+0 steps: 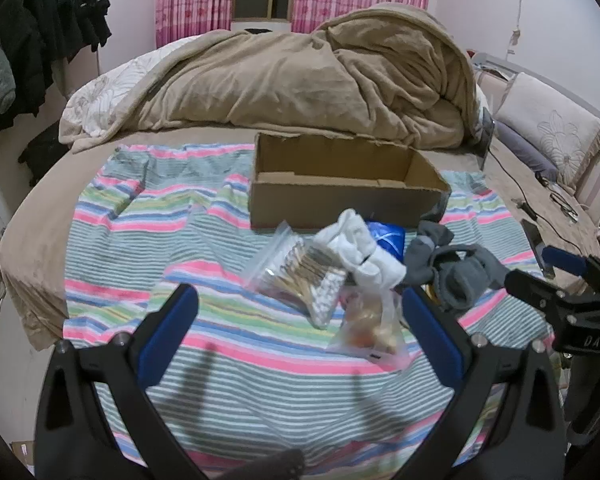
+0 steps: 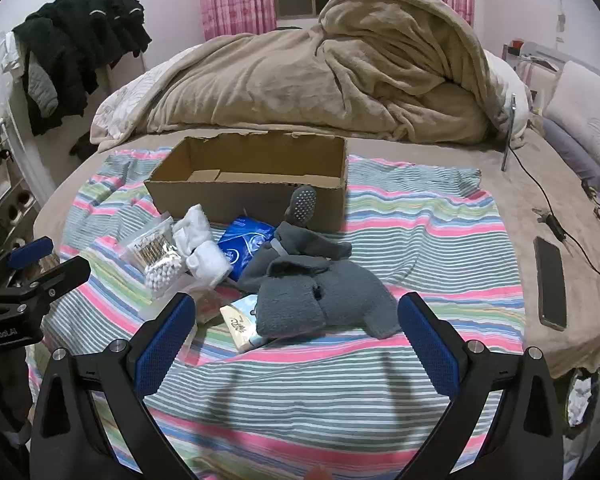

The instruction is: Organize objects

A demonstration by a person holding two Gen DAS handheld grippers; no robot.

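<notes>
An open, empty cardboard box (image 1: 340,200) (image 2: 252,196) stands on a striped towel (image 1: 172,240) (image 2: 420,232) on the bed. In front of it lies a pile: a bag of cotton swabs (image 1: 304,276) (image 2: 156,256), white socks (image 1: 364,252) (image 2: 200,248), a blue packet (image 1: 388,240) (image 2: 240,244), grey socks (image 1: 452,268) (image 2: 316,284), a clear bag of small items (image 1: 372,328) and a small card packet (image 2: 240,320). My left gripper (image 1: 300,340) is open, just before the bags. My right gripper (image 2: 296,344) is open, just before the grey socks.
A bunched beige blanket (image 1: 300,76) (image 2: 332,72) lies behind the box. A phone (image 2: 550,284), cables and a charger (image 2: 552,220) lie on the right of the bed. Dark clothes (image 2: 80,36) hang at the left. Pillows (image 1: 552,132) are at the right.
</notes>
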